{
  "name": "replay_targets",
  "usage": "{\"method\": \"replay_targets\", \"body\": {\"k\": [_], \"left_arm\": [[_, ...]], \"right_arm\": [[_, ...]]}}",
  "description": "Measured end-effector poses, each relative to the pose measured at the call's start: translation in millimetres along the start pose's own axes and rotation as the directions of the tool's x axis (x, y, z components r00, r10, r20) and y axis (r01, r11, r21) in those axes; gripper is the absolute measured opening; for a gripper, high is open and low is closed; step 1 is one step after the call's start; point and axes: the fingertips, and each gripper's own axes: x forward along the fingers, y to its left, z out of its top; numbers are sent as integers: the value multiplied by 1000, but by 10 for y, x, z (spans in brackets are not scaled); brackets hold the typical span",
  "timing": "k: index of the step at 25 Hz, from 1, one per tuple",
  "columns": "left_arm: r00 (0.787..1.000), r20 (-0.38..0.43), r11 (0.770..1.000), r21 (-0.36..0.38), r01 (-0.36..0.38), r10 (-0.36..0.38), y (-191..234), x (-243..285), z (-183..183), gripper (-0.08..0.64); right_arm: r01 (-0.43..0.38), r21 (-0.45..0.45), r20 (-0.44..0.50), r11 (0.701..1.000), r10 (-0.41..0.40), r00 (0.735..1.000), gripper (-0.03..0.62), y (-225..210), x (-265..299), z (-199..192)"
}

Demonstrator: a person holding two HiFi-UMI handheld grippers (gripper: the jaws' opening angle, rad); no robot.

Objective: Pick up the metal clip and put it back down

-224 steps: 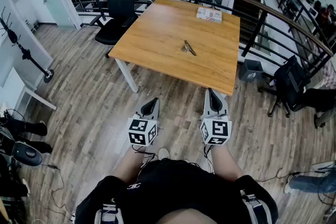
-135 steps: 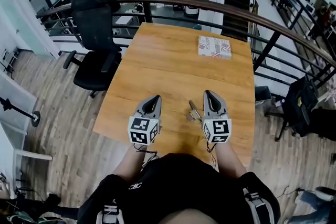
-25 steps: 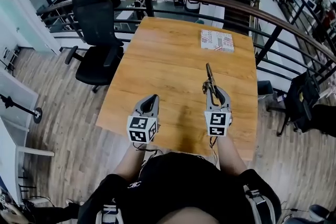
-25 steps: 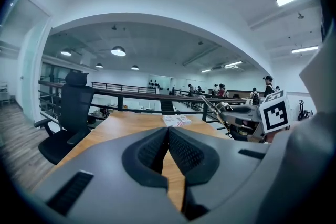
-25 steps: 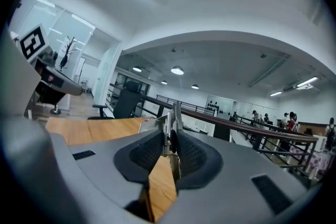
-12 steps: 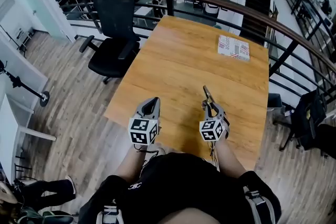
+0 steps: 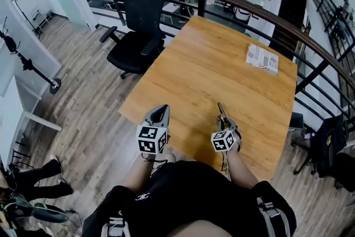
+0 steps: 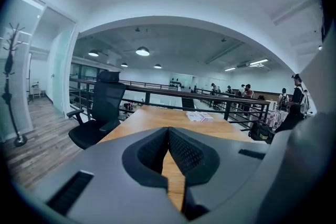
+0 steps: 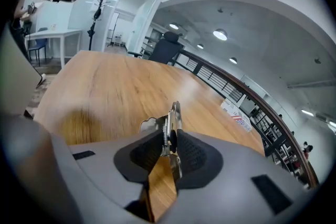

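Note:
The metal clip (image 9: 172,122) is pinched between the pads of my right gripper (image 9: 169,143), its silver tip and spring sticking out ahead of the jaws. In the head view the same clip (image 7: 222,111) pokes forward from my right gripper (image 7: 224,120), low over the near right part of the wooden table (image 7: 211,69). My left gripper (image 7: 159,114) hovers at the table's near edge, to the left of the right one. Its dark pads meet at the tips with nothing between them in the left gripper view (image 8: 168,136).
A small printed box (image 7: 263,58) lies at the table's far right corner. A black office chair (image 7: 137,19) stands to the left of the table. A dark railing (image 7: 310,47) runs behind and to the right of it. Wood floor surrounds the table.
My right gripper has come down toward the tabletop with the clip and rolled. My left gripper has shifted a little near the table's edge. The view has swung, so the table sits further right.

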Motion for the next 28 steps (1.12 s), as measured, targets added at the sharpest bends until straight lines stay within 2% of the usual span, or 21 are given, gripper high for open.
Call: {"method": "replay_targets", "body": {"k": [4, 8, 9, 12, 13, 16, 18, 20, 22, 25, 28], "left_arm": [[1000, 4, 1000, -6, -18, 18, 106, -90, -11, 18], [1000, -3, 1000, -5, -15, 15, 100, -91, -19, 18], [1000, -4, 1000, -3, -11, 11, 76, -70, -10, 18], [1000, -4, 1000, 1, 6, -6, 23, -7, 21, 18], [1000, -5, 1000, 3, 14, -14, 11, 4, 25, 18], [999, -6, 999, 10, 39, -39, -56, 44, 28, 18], [999, -7, 998, 15, 53, -53, -113, 97, 36, 18], [998, -6, 997, 21, 69, -69, -167, 152, 58, 18], [996, -1, 996, 29, 90, -90, -243, 206, 104, 18], [992, 20, 992, 43, 122, -123, -344, 282, 194, 18], [989, 36, 988, 59, 143, -145, -343, 341, 247, 18]], "right_arm": [[-22, -30, -72, 999, 20, 997, 103, 204, 99, -214], [-48, 27, -89, 998, 50, 995, 112, 263, 133, -322], [-68, 52, -81, 996, 72, 994, 124, 261, 137, -314], [-126, 188, -21, 974, 132, 991, 293, 223, 84, -169], [-138, 244, 16, 960, 139, 990, 321, 191, 28, -77], [-155, 397, 158, 904, 99, 982, 324, -47, -245, 302], [-153, 473, 253, 868, 33, 967, 294, -313, -481, 606], [-143, 513, 331, 846, -41, 943, 179, -585, -760, 894], [-104, 519, 404, 848, -137, 904, 15, -870, -1085, 1136], [-79, 508, 517, 858, -230, 825, 14, -1172, -1510, 1423], [-97, 514, 566, 852, -251, 785, 12, -1220, -1691, 1548]]}}
